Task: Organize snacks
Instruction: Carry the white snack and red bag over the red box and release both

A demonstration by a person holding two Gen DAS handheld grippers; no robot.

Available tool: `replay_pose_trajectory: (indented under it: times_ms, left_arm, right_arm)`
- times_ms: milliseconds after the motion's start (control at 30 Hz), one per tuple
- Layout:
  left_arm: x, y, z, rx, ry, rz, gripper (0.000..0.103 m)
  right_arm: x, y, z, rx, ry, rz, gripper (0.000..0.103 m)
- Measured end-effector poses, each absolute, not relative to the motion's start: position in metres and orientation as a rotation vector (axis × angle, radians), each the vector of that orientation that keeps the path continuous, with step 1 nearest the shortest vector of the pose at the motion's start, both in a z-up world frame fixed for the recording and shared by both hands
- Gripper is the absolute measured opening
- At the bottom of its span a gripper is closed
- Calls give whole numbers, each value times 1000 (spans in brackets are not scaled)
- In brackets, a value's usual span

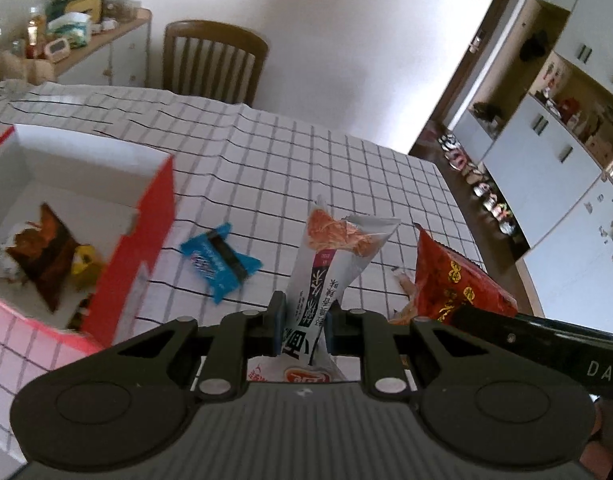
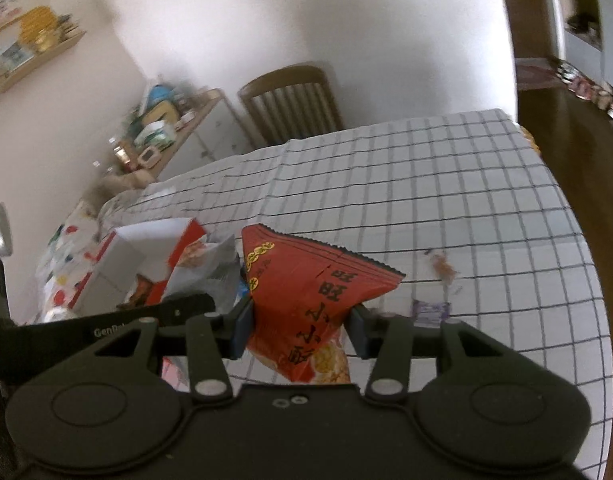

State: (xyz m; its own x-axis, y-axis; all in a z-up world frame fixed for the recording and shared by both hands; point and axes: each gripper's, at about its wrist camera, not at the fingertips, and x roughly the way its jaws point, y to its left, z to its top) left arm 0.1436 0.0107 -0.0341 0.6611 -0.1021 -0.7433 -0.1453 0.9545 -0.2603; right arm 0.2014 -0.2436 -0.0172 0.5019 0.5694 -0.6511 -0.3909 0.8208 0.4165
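While both packets hang clear of the tabletop (image 1: 346, 152), left tool (image 1: 304, 326) pinches the white packet (image 1: 330, 264), right tool (image 2: 300, 326) the red packet (image 2: 306, 292); likely bound for the red box (image 1: 146, 240) alongside, snacks already inside.

i see glossy, crinkled foil-plastic on the white snack pack (image 1: 338, 252) and red snack bag (image 2: 306, 292). the blue wrapper (image 1: 220, 262) looks shiny too. the tablecloth (image 1: 306, 160) reads as matt, creased cloth; the box (image 1: 146, 208) as matt cardboard; the chair (image 1: 214, 60) as smooth wood.
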Motion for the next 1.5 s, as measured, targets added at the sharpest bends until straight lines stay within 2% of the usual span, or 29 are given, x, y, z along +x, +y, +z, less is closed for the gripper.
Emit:
replay_pose_trajectory:
  times_ms: [400, 1000, 1200, 1500]
  left_arm:
    - [125, 93, -7, -351, 801, 98, 18]
    - [112, 264, -2, -357, 783, 182, 18]
    - [124, 306, -13, -343, 801, 198, 19]
    - [160, 327, -51, -301, 880, 195, 19]
  right_arm:
    - [189, -183, 13, 148, 823, 705, 47]
    - [179, -32, 27, 89, 820, 732, 47]
    - [181, 14, 20, 47, 817, 713, 47]
    - [208, 68, -12, -15, 880, 629, 47]
